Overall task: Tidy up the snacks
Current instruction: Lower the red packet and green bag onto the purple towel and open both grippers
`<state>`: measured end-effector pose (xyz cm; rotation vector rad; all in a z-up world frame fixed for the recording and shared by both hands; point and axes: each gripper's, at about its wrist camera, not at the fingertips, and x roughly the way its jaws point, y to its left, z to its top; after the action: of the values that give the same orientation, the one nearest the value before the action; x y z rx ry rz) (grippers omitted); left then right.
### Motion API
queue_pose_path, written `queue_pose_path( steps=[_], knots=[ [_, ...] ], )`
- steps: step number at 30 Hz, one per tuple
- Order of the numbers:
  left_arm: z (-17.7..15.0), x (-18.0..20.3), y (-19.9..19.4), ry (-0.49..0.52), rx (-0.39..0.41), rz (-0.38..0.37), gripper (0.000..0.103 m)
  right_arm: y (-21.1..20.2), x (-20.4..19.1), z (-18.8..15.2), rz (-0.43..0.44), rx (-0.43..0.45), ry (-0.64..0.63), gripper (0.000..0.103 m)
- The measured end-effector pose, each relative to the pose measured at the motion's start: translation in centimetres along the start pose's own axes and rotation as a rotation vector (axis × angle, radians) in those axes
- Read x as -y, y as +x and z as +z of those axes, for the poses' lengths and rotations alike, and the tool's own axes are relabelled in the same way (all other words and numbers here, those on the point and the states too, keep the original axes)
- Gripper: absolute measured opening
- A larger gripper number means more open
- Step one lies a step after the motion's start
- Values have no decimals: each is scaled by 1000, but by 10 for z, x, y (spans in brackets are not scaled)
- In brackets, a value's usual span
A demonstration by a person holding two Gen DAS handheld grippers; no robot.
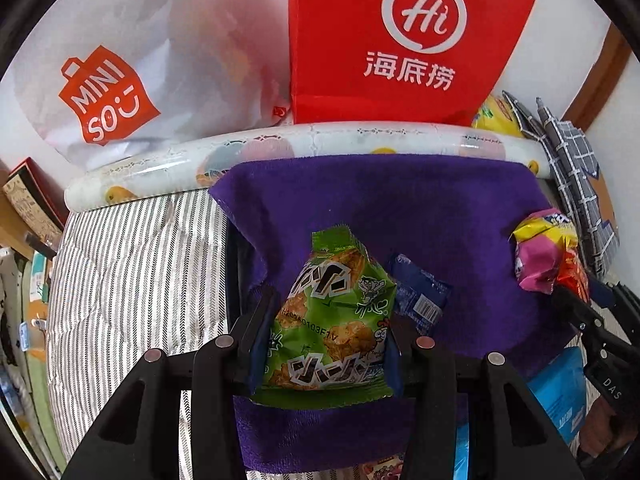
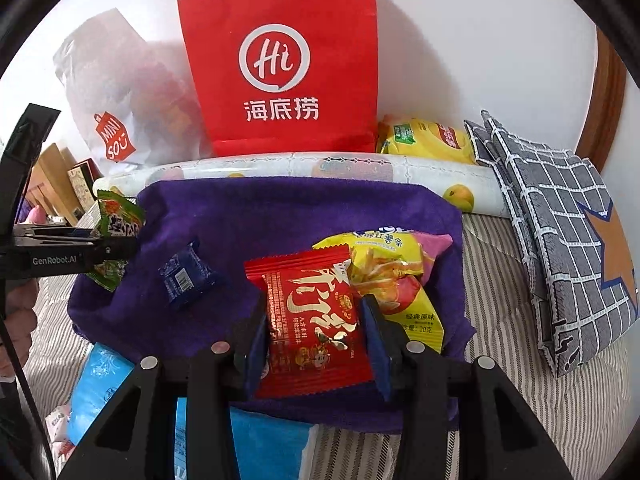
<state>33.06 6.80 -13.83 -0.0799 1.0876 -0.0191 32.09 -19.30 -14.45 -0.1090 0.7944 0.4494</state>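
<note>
With both sets of jaws clamped, got the left gripper (image 1: 326,320) pinching a green snack pack (image 1: 334,320) and the right gripper (image 2: 316,332) squeezing a red snack packet (image 2: 314,320), both over the purple towel (image 1: 400,208) on the striped bed (image 1: 132,272). Just ahead-right of the left jaws, a small blue packet (image 1: 420,296). Yellow-pink snack bag (image 2: 392,272) touching the red one, right of the right jaws. Further ahead, a red paper bag (image 2: 288,60).
</note>
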Motion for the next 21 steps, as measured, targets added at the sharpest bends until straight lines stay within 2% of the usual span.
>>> queue_pose_path(
  steps=[4, 9, 11, 13, 16, 18, 21],
  knots=[
    [-1, 3, 2, 9, -16, -11, 46, -4, 1, 1, 2, 25, 0, 44],
    [-3, 8, 1, 22, -19, -26, 46, -12, 2, 3, 27, 62, 20, 51],
    [-3, 10, -1, 25, -18, -39, 46, -14, 2, 3, 33, 71, 21, 58],
    [-3, 12, -2, 29, -19, -55, 48, -16, 1, 3, 37, 82, 21, 59],
    [-2, 16, -6, 38, -1, -75, 61, -18, 0, 4, 35, 90, 22, 60],
    [-1, 17, -14, 35, 38, -78, 75, -18, 1, 4, 35, 90, 29, 60],
    [0, 17, -25, 30, 83, -70, 81, -19, 3, 4, 37, 93, 38, 60]
  ],
)
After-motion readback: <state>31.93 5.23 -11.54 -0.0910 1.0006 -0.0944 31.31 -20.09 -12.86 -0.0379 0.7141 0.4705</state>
